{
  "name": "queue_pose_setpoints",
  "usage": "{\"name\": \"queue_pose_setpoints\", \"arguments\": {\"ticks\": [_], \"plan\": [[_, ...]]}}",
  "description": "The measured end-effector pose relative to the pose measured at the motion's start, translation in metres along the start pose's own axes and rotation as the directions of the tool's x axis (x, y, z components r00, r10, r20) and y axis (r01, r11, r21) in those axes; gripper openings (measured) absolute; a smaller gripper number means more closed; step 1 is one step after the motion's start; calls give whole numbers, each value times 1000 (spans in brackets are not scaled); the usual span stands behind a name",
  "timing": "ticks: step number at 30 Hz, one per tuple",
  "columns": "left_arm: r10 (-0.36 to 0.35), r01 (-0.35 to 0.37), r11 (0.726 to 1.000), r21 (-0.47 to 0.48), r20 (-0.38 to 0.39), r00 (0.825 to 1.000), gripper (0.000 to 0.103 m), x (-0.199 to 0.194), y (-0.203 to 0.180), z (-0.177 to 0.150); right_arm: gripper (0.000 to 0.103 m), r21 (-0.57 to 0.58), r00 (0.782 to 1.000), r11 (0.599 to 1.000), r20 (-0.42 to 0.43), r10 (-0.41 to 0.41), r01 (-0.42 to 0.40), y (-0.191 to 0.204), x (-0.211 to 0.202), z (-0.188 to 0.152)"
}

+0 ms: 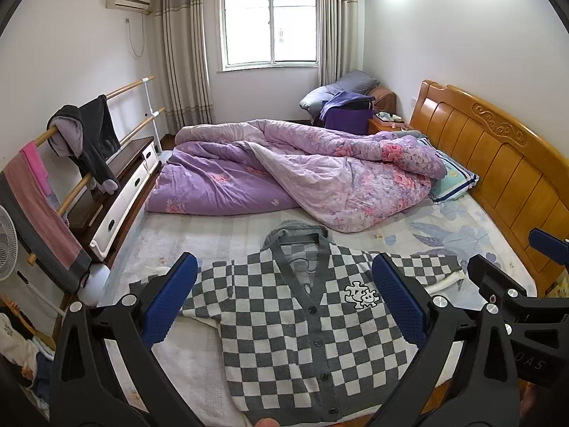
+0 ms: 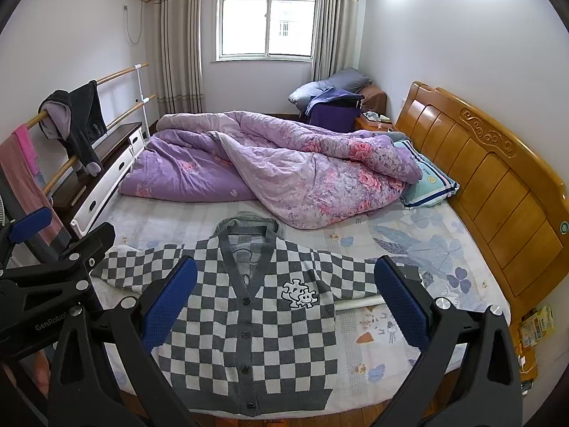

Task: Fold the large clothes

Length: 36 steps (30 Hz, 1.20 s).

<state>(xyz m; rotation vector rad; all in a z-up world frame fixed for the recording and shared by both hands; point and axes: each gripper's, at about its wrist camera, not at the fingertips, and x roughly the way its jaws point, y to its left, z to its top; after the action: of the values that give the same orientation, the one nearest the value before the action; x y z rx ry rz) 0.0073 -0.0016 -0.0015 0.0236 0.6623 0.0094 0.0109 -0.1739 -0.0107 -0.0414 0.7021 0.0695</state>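
Cardigan laid flat, folding not yet begun

The checkered cardigan (image 2: 249,323) lies buttoned, sleeves spread, on the bed (image 2: 409,323) near its front edge; left gripper (image 1: 284,302) and right gripper (image 2: 286,306) hover spread and empty (next, probably pinch a sleeve inward)

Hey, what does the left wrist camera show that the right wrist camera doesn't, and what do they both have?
Only the left wrist view shows the white fan at its left edge and the right tongs at its right edge. Only the right wrist view shows the left tongs at its left edge and the yellow packets beside the bed. Both show the checkered cardigan spread flat and buttoned on the bed sheet, the purple quilt, the wooden headboard and the window.
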Motion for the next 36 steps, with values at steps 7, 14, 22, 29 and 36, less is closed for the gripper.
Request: {"name": "queue_pose_setpoints", "arguments": {"ticks": [7,14,22,29,36], "plan": [[-1,1,1000,0,1,1000,98,-1,-2,0,96,-3,1000,1000,0,-2,2,1,1,-1],[1,-1,1000,1,2,1000,98,-1,-3,0,96,-3,1000,1000,0,-4,4,2,1,-2],[1,-1,1000,-1,2,1000,98,-1,-4,0,96,-3,1000,1000,0,-4,4,2,1,-2],[-1,1,1000,-2,2,1000,98,0,-3,-1,96,-2,1000,1000,-1,-3,3,1,1,-2],[0,0,1000,0,1,1000,98,1,-4,-1,96,-3,1000,1000,-1,-5,5,-1,1,-1]]}}
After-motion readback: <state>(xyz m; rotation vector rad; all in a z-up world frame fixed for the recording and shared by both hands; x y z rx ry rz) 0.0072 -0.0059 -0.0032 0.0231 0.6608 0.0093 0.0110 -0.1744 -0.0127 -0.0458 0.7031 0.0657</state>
